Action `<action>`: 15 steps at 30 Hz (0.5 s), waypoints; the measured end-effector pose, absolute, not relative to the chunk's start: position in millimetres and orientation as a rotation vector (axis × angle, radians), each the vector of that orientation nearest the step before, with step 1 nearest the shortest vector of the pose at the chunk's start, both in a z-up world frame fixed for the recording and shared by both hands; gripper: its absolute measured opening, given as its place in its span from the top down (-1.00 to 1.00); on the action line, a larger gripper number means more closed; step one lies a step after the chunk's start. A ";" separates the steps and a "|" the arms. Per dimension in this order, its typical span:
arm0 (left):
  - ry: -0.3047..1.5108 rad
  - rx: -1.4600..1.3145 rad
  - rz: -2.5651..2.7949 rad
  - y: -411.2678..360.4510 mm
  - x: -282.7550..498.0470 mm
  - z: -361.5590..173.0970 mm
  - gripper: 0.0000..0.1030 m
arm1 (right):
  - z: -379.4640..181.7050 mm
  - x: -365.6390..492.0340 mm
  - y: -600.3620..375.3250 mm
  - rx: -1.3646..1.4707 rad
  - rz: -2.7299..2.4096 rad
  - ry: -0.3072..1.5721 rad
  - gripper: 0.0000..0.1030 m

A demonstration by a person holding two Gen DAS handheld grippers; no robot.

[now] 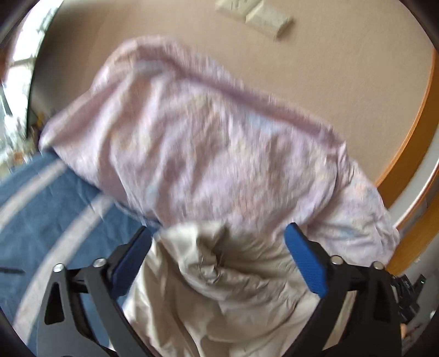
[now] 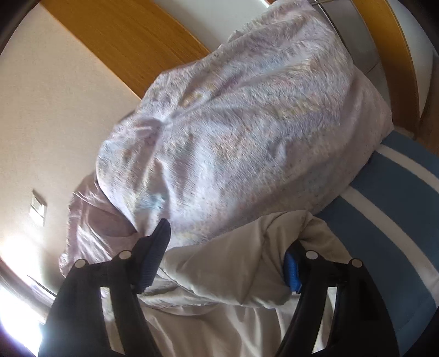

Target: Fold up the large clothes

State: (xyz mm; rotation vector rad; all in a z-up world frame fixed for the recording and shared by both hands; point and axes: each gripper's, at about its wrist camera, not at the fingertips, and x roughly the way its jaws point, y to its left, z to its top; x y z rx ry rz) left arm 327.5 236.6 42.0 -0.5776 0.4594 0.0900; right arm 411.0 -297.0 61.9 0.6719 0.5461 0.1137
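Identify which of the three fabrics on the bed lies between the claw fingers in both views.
The plain beige garment; the pale floral pillow lies beyond, the blue striped sheet underneath.

A beige wall [image 1: 343,90] filled the upper right of the left wrist view, with pale switch plates [image 1: 255,15] at the top edge. A wooden headboard [image 2: 131,38] curved across the upper left of the right wrist view. Bright daylight glared from a window [image 2: 19,310] at the lower left. A blue, white-striped bedsheet [image 1: 55,208] lay at left.
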 end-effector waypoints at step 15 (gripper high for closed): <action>0.446 -0.139 0.024 132.2 282.3 46.5 -0.96 | 51.9 351.3 -192.1 -0.167 0.066 0.494 -0.51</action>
